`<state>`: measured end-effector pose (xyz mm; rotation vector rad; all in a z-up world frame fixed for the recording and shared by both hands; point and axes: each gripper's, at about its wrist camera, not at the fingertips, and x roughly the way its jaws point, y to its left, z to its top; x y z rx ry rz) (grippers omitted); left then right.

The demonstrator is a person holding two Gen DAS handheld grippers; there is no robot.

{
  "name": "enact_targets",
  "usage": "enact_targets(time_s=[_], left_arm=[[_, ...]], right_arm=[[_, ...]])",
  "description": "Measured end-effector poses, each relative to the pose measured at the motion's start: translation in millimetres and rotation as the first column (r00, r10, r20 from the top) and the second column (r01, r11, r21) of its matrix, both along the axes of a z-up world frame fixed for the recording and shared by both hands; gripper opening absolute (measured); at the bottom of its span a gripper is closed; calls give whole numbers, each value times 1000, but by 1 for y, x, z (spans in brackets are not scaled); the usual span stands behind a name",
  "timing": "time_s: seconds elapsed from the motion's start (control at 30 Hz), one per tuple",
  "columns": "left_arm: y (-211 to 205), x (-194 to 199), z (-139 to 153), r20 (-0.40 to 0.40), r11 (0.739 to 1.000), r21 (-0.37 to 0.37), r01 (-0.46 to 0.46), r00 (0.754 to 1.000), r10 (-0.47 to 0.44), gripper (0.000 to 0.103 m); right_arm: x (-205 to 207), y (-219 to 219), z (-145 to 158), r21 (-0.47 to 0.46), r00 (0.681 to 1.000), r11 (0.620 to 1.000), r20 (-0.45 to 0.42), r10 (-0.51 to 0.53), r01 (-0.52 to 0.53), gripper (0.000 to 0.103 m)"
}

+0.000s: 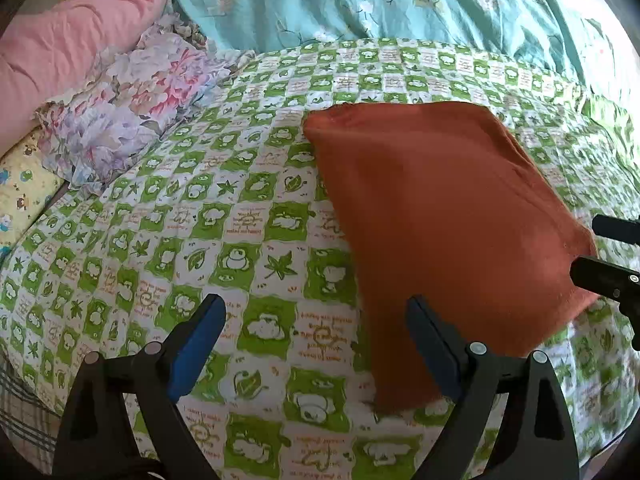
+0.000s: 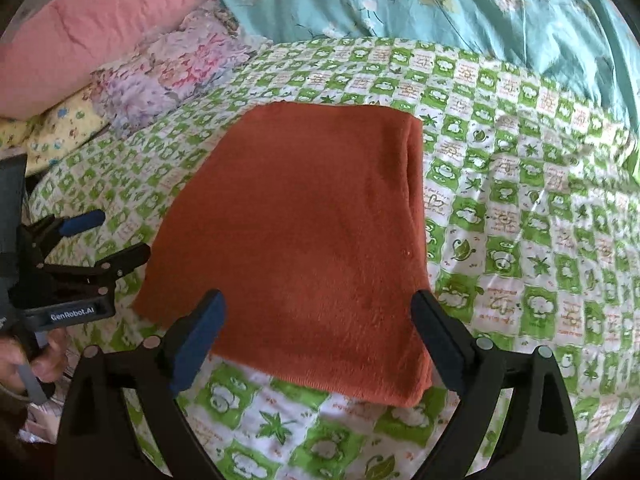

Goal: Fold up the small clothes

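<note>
A rust-orange garment (image 2: 312, 224) lies folded into a flat rectangle on the green-and-white checked bedspread (image 2: 520, 216). In the left wrist view the garment (image 1: 448, 216) lies to the right. My left gripper (image 1: 316, 304) hovers open over the bedspread beside its near left edge, holding nothing. The same left gripper (image 2: 120, 236) appears at the left of the right wrist view, held by a person's hand (image 2: 24, 360). My right gripper (image 2: 318, 300) stands open above the garment's near edge, its pads apart from the cloth. It also shows at the right edge of the left wrist view (image 1: 592, 246).
A pink pillow (image 1: 76, 40) and a floral cushion (image 1: 132, 112) lie at the back left. A teal flowered quilt (image 1: 400, 0) covers the far side of the bed. A yellow printed cloth (image 1: 24, 192) sits at the left edge.
</note>
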<state>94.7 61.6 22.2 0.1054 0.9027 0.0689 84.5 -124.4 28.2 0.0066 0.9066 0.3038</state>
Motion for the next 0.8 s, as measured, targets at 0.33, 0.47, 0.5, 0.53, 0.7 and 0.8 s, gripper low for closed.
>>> enact_targets(time_s=[0.33,0.47,0.5,0.53,0.7,0.8], left_arm=[[-4,15,0,1,1000,-3,7,1000,-7,92],[-4,18,0,2,1000,-10,4,1000,-4,92],[-3,19,0,0,1000,-13,3,1000,-3,92],[-3,18,0,-1,1000,-15,1,1000,-1,92],[-2,18,0,-3,1000,-17,-5,1000,5,92],[-1,18,0,-3,1000,-22,-8,1000,8,93]], right_arm=[[20,0,-11,-32,999,999,-38,-13,12,94],[23,0,-12,-39,999,999,-36,-12,11,94],[24,0,-12,-39,999,999,-35,-12,11,94],[25,0,-12,-37,999,999,-35,-12,11,94],[29,0,-10,-32,999,999,-32,-12,11,94],[30,2,-9,-33,1000,999,-28,-9,8,94]])
